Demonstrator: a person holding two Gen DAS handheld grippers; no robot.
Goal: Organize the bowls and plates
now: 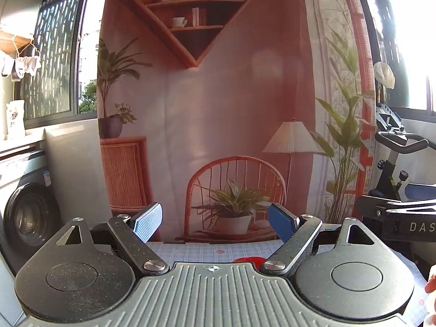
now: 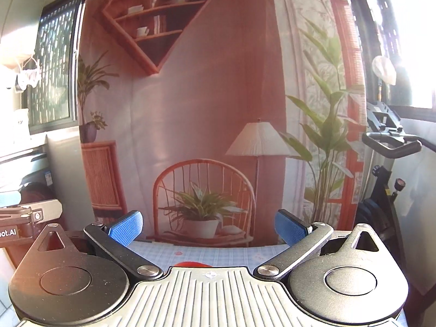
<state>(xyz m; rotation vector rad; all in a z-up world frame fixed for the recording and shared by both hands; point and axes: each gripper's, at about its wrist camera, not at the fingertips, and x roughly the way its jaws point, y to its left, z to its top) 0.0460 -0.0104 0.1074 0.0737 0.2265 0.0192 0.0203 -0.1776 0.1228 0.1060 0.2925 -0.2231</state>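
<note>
Only a sliver of a red dish [image 1: 249,259] shows on the checked tablecloth [image 1: 190,252], just over my left gripper's body; whether it is a plate or a bowl I cannot tell. My left gripper [image 1: 215,224] is held above the table, open, with nothing between its blue pads [image 1: 147,224]. The same red dish [image 2: 193,263] peeks over the right gripper's body in the right wrist view. My right gripper [image 2: 209,231] is also open and empty, its blue pads [image 2: 291,230] wide apart. Both point at the backdrop beyond the table. Other plates and bowls are hidden below the frames.
A printed backdrop [image 1: 231,109] with shelf, chair and lamp hangs behind the table's far edge. A washing machine [image 1: 30,215] stands at the left and an exercise bike [image 1: 395,147] at the right. The right gripper's side [image 1: 395,212] shows at the frame's right, and a hand [image 1: 430,283] below it.
</note>
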